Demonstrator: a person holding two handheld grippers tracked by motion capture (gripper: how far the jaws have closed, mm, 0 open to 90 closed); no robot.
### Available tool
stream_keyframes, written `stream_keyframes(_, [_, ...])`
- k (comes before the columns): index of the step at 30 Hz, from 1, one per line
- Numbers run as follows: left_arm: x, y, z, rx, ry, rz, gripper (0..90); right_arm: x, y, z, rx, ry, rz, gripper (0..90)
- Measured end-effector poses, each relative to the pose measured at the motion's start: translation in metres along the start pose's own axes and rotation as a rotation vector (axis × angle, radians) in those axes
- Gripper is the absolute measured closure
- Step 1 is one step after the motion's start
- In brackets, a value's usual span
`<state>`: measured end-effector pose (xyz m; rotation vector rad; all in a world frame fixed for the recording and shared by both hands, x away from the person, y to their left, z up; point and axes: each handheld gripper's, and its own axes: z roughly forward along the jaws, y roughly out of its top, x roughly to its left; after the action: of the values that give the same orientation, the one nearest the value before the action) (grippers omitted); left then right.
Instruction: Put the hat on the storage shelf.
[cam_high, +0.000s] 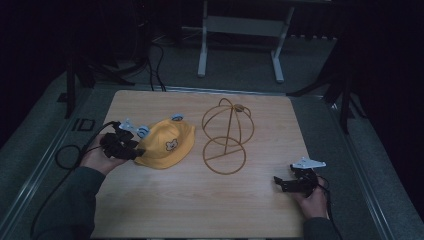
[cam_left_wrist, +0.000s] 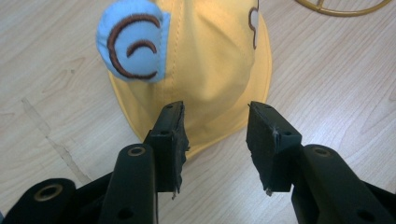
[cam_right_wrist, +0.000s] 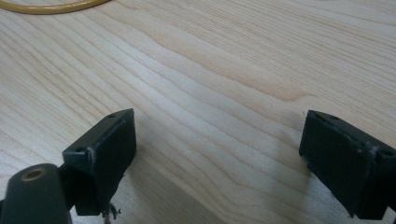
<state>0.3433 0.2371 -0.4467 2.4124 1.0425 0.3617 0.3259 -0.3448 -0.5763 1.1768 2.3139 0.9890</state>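
Left gripper view showed my left gripper (cam_left_wrist: 215, 135) with jaws parted astride the near brim of the yellow hat (cam_left_wrist: 205, 60), pads apparently not yet pressing. Soft, light cloth; I'd pinch that brim. The right gripper (cam_high: 292, 183) lay gaping on the table (cam_high: 200, 210), near right. Farther off stood the wire stand (cam_high: 227, 135).

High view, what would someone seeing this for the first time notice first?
The yellow hat with a bear face and light blue ears, lying left of centre on the wooden table. Just right of it stands a gold wire hat stand. The left gripper has its jaws astride the hat's brim, pads not pressing; the right gripper rests open near the table's right edge.
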Motion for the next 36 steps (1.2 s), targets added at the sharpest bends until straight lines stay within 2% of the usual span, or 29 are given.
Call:
stream_keyframes(3, [0.002,0.005,-0.002,0.008,0.008,0.017,53.4,0.000,0.000,0.000,0.000,-0.001,0.001,11.0])
stream_keyframes(12, [0.013,0.031,-0.009,0.047,-0.008,0.054,50.2,0.000,0.000,0.000,0.000,-0.003,0.000,10.9])
stream_keyframes(14, [0.013,0.031,-0.009,0.047,-0.008,0.054,49.8,0.000,0.000,0.000,0.001,-0.002,0.002,10.9])
stream_keyframes(15, [0.014,0.039,-0.009,0.055,-0.004,0.066,49.7,0.000,0.000,0.000,0.001,-0.003,0.002,10.9])
stream_keyframes(19, [0.013,0.049,-0.008,0.062,0.003,0.082,49.2,0.000,0.000,0.000,0.002,-0.003,0.001,11.0])
stream_keyframes(28, [0.015,0.074,0.002,0.079,0.011,0.099,48.9,0.000,0.000,0.000,0.002,-0.004,0.002,10.9])
stream_keyframes(31, [0.015,0.078,0.005,0.096,0.026,0.112,49.0,0.000,0.000,0.000,0.002,-0.004,0.003,10.9])
stream_keyframes(36, [0.016,0.094,0.016,0.106,0.030,0.119,50.2,0.000,0.000,0.000,0.002,-0.005,0.003,11.0])
